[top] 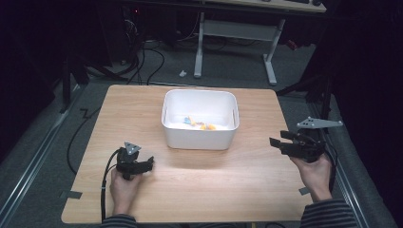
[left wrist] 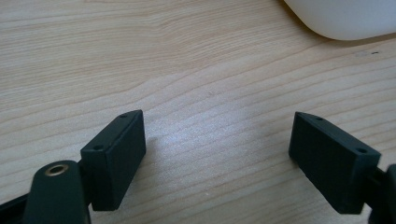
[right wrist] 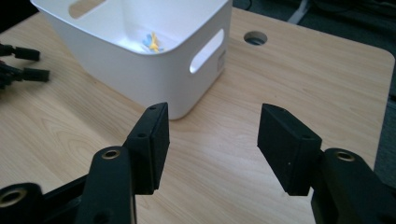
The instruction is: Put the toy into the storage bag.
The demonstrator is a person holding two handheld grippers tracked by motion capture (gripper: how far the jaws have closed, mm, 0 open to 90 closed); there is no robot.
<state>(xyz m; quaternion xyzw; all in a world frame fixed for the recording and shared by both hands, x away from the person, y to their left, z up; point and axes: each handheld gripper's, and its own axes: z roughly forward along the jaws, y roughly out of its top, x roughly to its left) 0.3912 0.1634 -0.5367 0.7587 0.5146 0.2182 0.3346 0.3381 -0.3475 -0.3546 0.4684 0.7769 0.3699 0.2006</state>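
Right now my left gripper (top: pixel 151 164) rests on the surface (top: pixel 228 185), fingers (left wrist: pixel 114 156) spread with only bare wood between them. My right gripper (top: pixel 274 142) hovers at the right edge, fingers (right wrist: pixel 152 140) parted and gripping nothing, aimed toward the bin (top: pixel 199 137). That white bin sits mid-surface, with small yellow and blue bits (top: pixel 199 124) inside.

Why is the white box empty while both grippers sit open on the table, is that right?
Not quite. The white box is not empty: small yellow and blue bits lie inside, as the high view shows. Both the left gripper and the right gripper are open.
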